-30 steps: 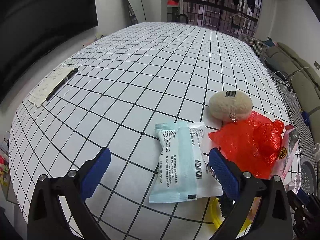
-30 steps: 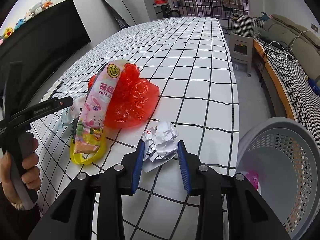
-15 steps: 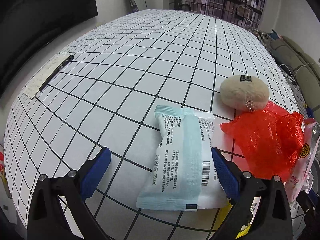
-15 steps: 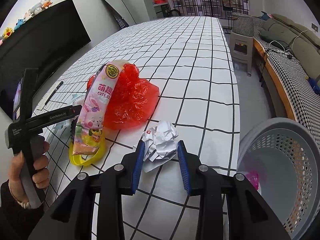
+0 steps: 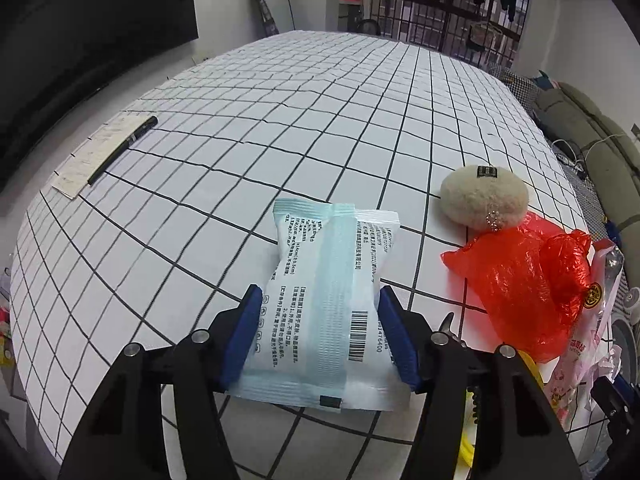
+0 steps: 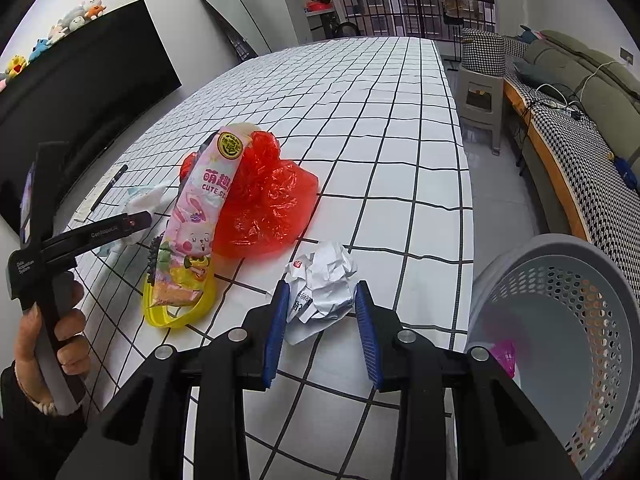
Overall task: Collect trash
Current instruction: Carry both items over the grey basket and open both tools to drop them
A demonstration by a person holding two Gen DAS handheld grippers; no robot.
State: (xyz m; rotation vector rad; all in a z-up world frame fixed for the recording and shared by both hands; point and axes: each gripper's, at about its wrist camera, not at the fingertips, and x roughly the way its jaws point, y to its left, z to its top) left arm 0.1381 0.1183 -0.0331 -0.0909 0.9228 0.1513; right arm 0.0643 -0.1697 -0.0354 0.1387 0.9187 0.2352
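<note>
My left gripper is shut on a pale blue and white sachet that lies on the checked tablecloth. My right gripper is shut on a crumpled white paper ball at the table's right edge. A red plastic bag lies between them, also in the left wrist view. A pink snack wrapper leans on it, over a yellow wrapper. A grey perforated bin stands beside the table on the right, with something pink inside.
A beige plush pouch lies behind the red bag. A black pen on a paper slip sits at the table's far left edge. A sofa and a small stool stand to the right of the table.
My left gripper moved forward over the sachet and closed on it. My right gripper stayed still, shut on the paper ball.
</note>
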